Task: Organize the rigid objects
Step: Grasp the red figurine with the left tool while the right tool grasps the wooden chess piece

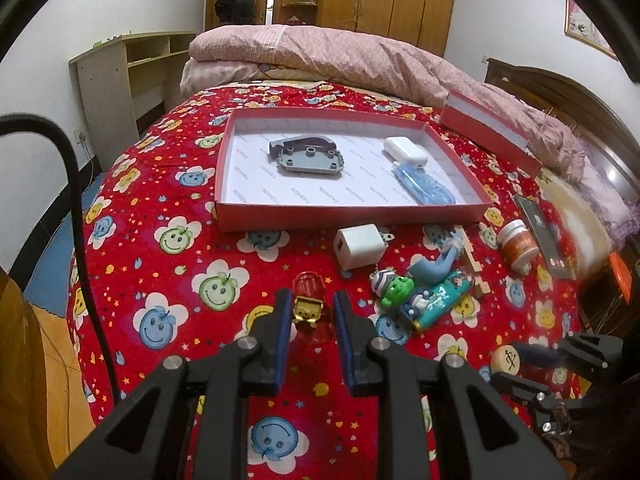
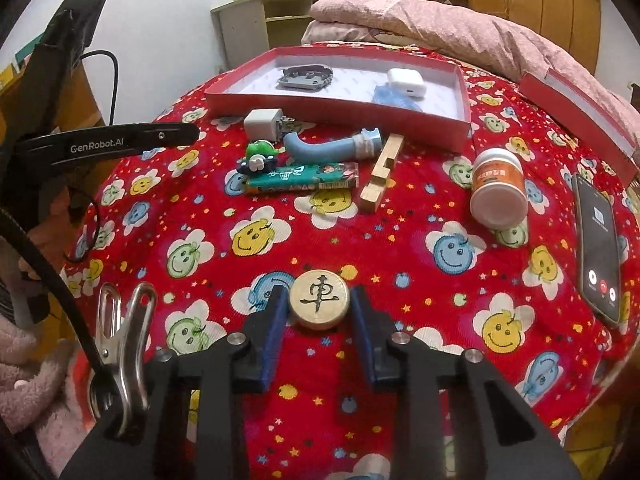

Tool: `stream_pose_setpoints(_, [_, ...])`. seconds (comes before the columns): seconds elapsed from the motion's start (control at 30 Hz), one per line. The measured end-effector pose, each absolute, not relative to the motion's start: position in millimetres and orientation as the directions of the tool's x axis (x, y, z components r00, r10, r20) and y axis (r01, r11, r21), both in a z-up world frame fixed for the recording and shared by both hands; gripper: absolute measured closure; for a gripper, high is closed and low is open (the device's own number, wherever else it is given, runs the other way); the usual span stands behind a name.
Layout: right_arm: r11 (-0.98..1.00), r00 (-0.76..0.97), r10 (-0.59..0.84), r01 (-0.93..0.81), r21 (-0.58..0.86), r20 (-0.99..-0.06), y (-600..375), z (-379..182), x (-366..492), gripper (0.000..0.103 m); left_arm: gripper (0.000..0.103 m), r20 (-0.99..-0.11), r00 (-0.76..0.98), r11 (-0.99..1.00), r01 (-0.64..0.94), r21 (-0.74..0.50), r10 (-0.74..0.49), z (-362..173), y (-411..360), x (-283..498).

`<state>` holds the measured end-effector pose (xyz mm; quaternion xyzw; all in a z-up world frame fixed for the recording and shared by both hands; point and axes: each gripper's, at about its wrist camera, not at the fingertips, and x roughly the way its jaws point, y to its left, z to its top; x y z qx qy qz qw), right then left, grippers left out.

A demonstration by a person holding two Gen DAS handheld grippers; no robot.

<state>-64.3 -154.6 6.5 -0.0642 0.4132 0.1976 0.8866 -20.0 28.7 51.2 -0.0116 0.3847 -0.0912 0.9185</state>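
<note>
between the left gripper (image 1: 309,312) jaws a half-hidden gold clip (image 1: 307,311) sits ungripped; right gripper (image 2: 319,309) jaws clamp a chess piece (image 2: 319,305).

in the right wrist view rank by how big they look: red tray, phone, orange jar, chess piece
1. red tray, clearly largest
2. phone
3. orange jar
4. chess piece, though it sits nearest the camera, between the right gripper fingers, so its look is inflated

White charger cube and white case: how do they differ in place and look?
The white charger cube lies on the red bedspread, outside the red box; the white case lies inside that box, near its far right corner. The cube is blocky, with metal prongs sticking out of one side; the case is flatter, rounded and shows no prongs. Both are white, and neither gripper touches them.
</note>
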Motion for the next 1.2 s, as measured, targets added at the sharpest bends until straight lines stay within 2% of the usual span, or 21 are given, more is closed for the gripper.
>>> stream_pose_setpoints(0.4, [0.91, 0.584, 0.336, -0.404, 0.094, -0.739, -161.0, 21.3, -54.9, 0.07, 0.081, -0.692, 0.697, 0.981, 0.162, -0.104, -0.188, 62.9, 26.8, -15.0])
stream_pose_setpoints(0.67, [0.912, 0.625, 0.346, -0.398, 0.096, -0.699, -164.6, 49.5, -38.7, 0.07, 0.081, -0.665, 0.727, 0.984, 0.155, -0.086, -0.173, 89.5, 23.5, 2.0])
stream_pose_setpoints(0.9, [0.913, 0.65, 0.372, -0.385, 0.135, -0.663, -170.0, 72.1, -13.7, 0.07, 0.081, -0.656, 0.736, 0.986, 0.147, -0.085, -0.166, 106.9, 19.2, 21.5])
stream_pose_setpoints(1.2, [0.926, 0.671, 0.359, -0.343, 0.157, -0.649, -174.8, 86.3, 29.7, 0.07, 0.081, -0.676, 0.721, 0.987, 0.149, -0.066, -0.154, 104.0, 7.9, 48.9])
